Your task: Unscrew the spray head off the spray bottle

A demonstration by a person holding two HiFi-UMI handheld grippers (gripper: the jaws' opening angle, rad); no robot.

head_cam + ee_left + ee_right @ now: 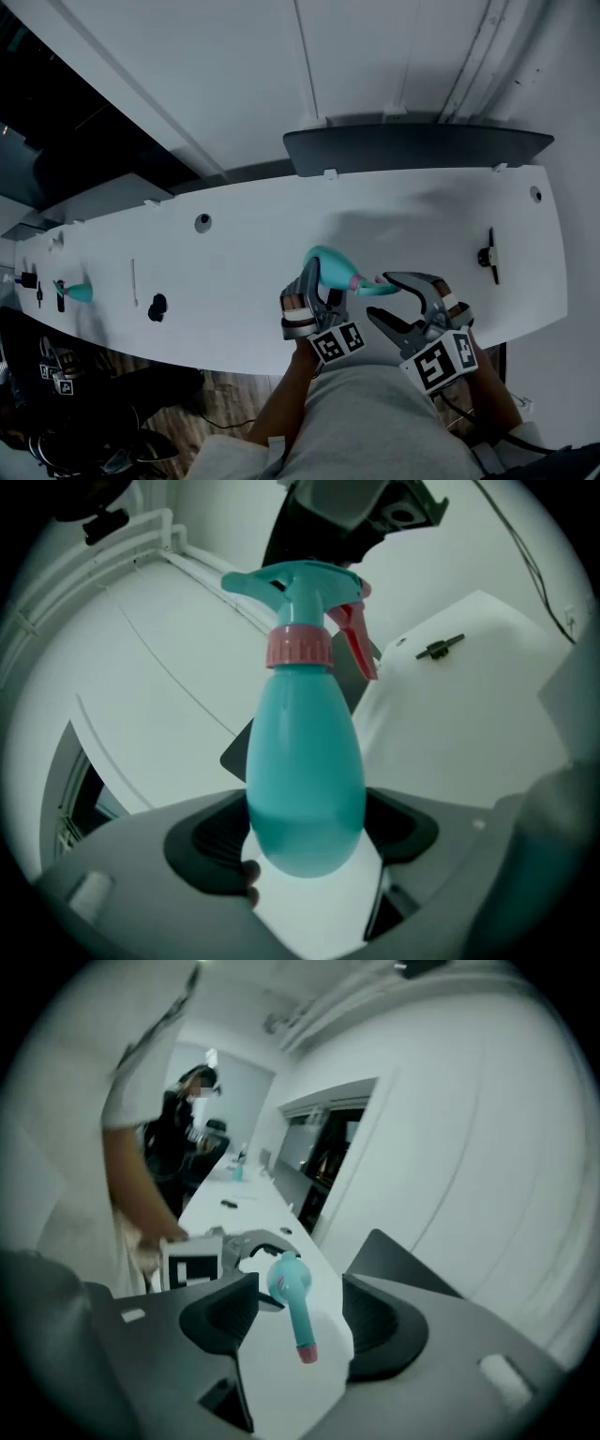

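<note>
Left gripper pinching the teal spray bottle by its belly; right gripper spread wide.
I hold it above the white table, spray head still on at the pink collar, between my right jaws but untouched. A second teal bottle sits far left.

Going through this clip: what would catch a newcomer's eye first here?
A teal spray bottle with a pink collar, held sideways over the white table's near edge, its base clamped between the fingers of the left gripper. The right gripper is open, the spray head between its fingers, untouched. A second teal bottle is far left on the table.
</note>
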